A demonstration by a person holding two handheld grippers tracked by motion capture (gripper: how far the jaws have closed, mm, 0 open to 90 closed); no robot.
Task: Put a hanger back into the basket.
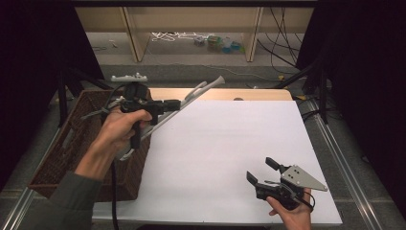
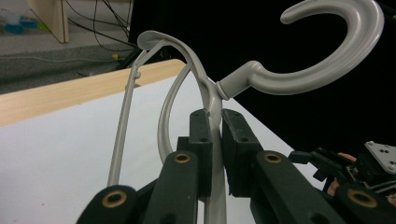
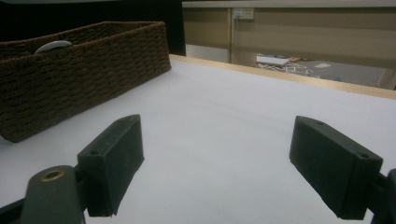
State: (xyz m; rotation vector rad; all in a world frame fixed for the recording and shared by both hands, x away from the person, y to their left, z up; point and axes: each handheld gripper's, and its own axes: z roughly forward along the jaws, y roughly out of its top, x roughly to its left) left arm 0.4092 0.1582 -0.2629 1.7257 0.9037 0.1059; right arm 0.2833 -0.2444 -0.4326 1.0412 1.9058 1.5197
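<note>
High view: the left gripper [image 1: 165, 105] sits in the upper left of the frame, held above the near edge of a brown wicker basket [image 1: 57, 158]. Its fingers are clenched on a grey plastic hanger [image 1: 198, 91], which runs diagonally from the lower left up to the frame's upper centre, raised off the white desk [image 1: 225, 143]. The right gripper [image 1: 261, 171] is at the lower right, low over the desk, well apart from the hanger, fingers spread.

Left gripper view: the two black fingers [image 2: 201, 140] press on the hanger's neck [image 2: 214, 109] at centre frame. The hook [image 2: 327, 60] curls across the upper right; the shoulder arms arc to the upper left. The right gripper [image 2: 327, 163] shows at the lower right edge.

Right gripper view: the fingers [image 3: 114, 158] stand wide apart at the bottom of the frame, nothing between them, bare desk [image 3: 219, 126] beyond. The basket [image 3: 79, 74] occupies the upper left; a pale rounded item [image 3: 53, 45] shows above its rim, too little visible to identify.
</note>
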